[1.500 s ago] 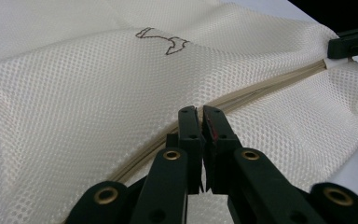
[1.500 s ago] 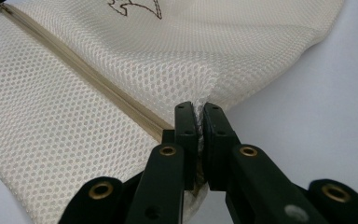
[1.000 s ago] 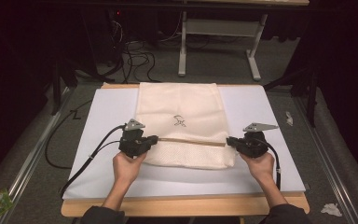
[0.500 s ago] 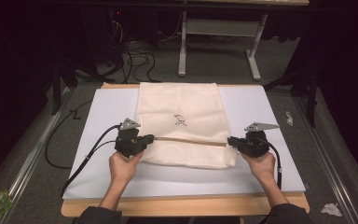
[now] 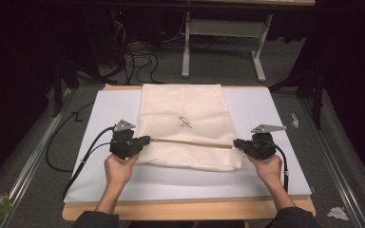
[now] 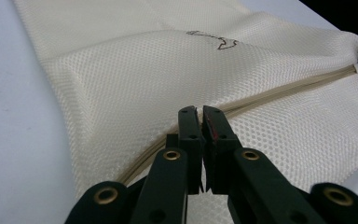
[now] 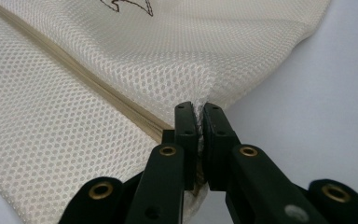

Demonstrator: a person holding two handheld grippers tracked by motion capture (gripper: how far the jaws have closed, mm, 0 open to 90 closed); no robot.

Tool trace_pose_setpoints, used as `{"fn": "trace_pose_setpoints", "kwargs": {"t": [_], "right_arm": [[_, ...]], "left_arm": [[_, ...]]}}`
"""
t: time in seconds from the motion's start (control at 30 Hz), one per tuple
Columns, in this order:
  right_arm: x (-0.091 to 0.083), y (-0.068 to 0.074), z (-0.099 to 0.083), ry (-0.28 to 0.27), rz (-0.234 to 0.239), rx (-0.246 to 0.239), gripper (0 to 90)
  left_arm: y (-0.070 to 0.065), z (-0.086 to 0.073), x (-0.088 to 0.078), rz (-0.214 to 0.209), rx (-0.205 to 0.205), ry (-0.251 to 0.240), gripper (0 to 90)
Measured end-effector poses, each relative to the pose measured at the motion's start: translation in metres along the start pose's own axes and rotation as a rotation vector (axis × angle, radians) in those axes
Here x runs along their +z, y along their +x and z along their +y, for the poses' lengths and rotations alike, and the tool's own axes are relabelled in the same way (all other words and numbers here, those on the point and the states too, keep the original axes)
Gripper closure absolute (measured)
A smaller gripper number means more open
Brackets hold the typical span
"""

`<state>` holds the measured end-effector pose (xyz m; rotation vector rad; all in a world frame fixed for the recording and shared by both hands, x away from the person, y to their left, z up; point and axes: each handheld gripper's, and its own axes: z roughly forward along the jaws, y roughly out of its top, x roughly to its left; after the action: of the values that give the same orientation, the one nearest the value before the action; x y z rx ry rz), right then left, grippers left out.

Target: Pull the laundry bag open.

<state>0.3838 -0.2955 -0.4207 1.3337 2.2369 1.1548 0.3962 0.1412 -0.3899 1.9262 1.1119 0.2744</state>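
While both forearms come in from the near edge in the high view, each hand wraps the body of its tool with the jaws pointing inward; the left gripper (image 5: 145, 140) pinches the left edge of the cream mesh laundry bag (image 5: 185, 109) and the right gripper (image 5: 237, 143) pinches its right edge, level with the tan zipper line (image 5: 190, 142) that runs across the bag between them; the bag lies flat on the white board (image 5: 275, 118) atop the wooden table (image 5: 185, 211), its far end reaching the board's far edge; against the earlier frames the left hand sits a touch further left and the zipper fold looks drawn straighter, the right hand unchanged; in the left gripper view the black jaws are pressed together on mesh just beside the zipper (image 6: 279, 91), a small dark emblem (image 6: 214, 39) printed farther off; in the right gripper view the jaws are likewise clamped on the mesh edge (image 7: 198, 109), cloth bunching between the pads, white board to the right
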Motion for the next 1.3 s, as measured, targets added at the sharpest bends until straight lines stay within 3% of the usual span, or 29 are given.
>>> {"fn": "trace_pose_setpoints", "kwargs": {"t": [0.8, 1.3], "right_arm": [[-0.001, -0.006, 0.002, 0.009, -0.017, 0.002, 87.2], [-0.001, -0.009, 0.003, 0.007, -0.023, 0.006, 87.3]], "left_arm": [[0.017, -0.007, -0.015, 0.041, -0.043, -0.051, 87.3], [0.025, -0.009, -0.023, 0.091, -0.034, -0.056, 87.3]]}}
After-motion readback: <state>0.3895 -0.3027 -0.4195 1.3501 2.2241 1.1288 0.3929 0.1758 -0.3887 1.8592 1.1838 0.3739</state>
